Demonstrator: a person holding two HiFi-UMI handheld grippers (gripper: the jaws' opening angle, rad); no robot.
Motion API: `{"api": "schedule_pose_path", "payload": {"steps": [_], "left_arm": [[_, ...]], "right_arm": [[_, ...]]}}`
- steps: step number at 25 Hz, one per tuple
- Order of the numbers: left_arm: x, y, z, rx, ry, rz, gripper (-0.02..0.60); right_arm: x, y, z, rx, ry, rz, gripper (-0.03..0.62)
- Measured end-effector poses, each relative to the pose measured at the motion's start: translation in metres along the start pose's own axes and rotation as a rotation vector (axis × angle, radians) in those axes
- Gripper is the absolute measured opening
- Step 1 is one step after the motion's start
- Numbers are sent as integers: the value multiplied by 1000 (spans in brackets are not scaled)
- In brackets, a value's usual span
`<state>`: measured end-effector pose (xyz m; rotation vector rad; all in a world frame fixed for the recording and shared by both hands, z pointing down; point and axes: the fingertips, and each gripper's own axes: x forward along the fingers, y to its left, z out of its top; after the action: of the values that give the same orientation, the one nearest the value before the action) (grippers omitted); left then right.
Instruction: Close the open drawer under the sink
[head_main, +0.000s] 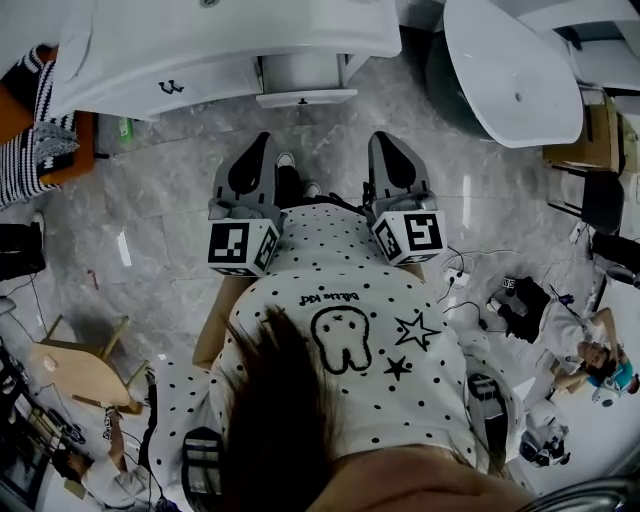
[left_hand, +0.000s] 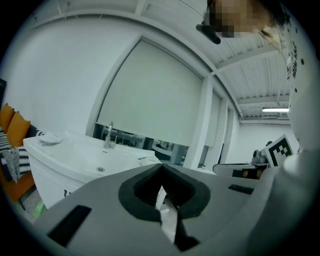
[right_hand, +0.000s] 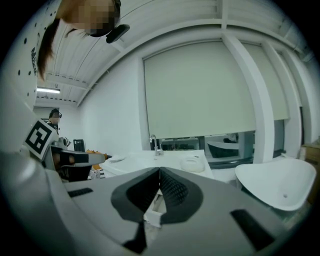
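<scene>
Floor (head_main: 190, 150) open up to drawer (head_main: 306, 97); white basin (head_main: 515, 70) crowds right; striped cushion (head_main: 45, 110) left.

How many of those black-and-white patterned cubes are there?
2: left cube on the left gripper, right cube on the right gripper. Others could be hidden.

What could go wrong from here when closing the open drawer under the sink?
1. The left gripper and right gripper are both shut and short of the drawer. They sit to either side of its narrow front, so a push from one tip may land off-centre, skew the drawer or slip off it.
2. The white basin stands on the right gripper's side, so a wide swing there might clip it.
</scene>
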<state>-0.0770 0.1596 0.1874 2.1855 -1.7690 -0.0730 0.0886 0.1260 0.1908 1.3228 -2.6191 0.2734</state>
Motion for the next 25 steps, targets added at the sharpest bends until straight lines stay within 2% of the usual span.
{"api": "schedule_pose_path", "payload": {"steps": [10,15,25], "left_arm": [[36,28,14,6,7,-55,5],[43,39,20,20,9,-71,5],[52,59,20,6,29,-50,5]], "right_arm": [[36,-7,10,32,-14,-62,15],[48,0,12,39,-19,-66,15],[65,3,5,64,-5,-55,15]]}}
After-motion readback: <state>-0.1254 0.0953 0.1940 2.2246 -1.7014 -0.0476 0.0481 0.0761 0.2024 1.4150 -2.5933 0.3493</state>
